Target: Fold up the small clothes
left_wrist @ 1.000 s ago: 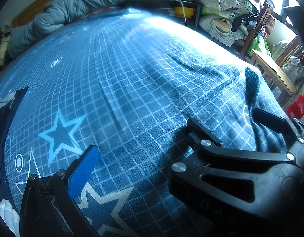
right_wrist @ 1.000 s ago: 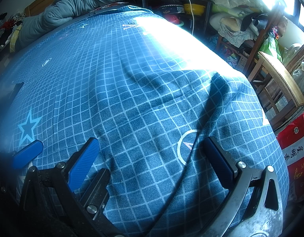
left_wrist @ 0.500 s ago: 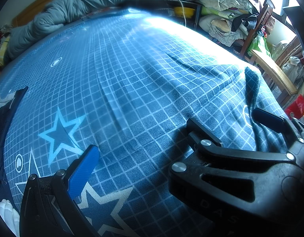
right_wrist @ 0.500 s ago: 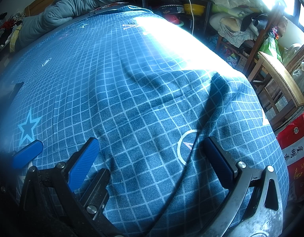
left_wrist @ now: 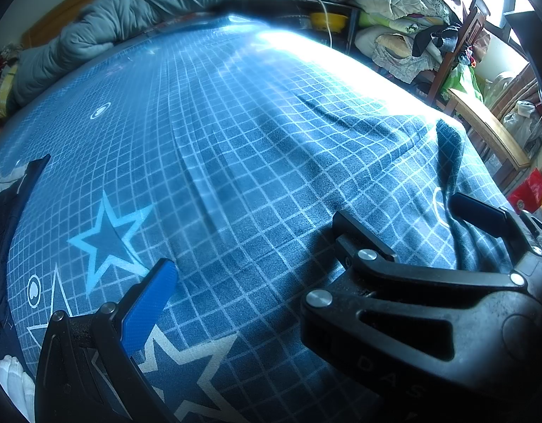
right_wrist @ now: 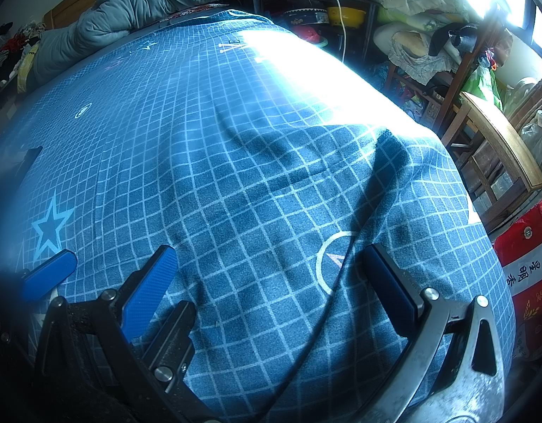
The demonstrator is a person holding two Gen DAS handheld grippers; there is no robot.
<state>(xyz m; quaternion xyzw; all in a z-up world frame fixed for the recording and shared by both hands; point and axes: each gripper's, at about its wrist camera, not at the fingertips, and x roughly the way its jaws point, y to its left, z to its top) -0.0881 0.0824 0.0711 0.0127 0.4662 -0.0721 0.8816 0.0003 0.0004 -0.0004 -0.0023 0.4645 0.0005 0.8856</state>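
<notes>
A dark navy garment [left_wrist: 2, 232] lies at the left edge of the gridded blue bedsheet [left_wrist: 256, 162], well apart from both tools. The left gripper [left_wrist: 256, 246] and right gripper [right_wrist: 271, 275] hover side by side, jaws spread, holding nothing. Best reach left and pinch a flat hem, not soft wrinkled sheet.
</notes>
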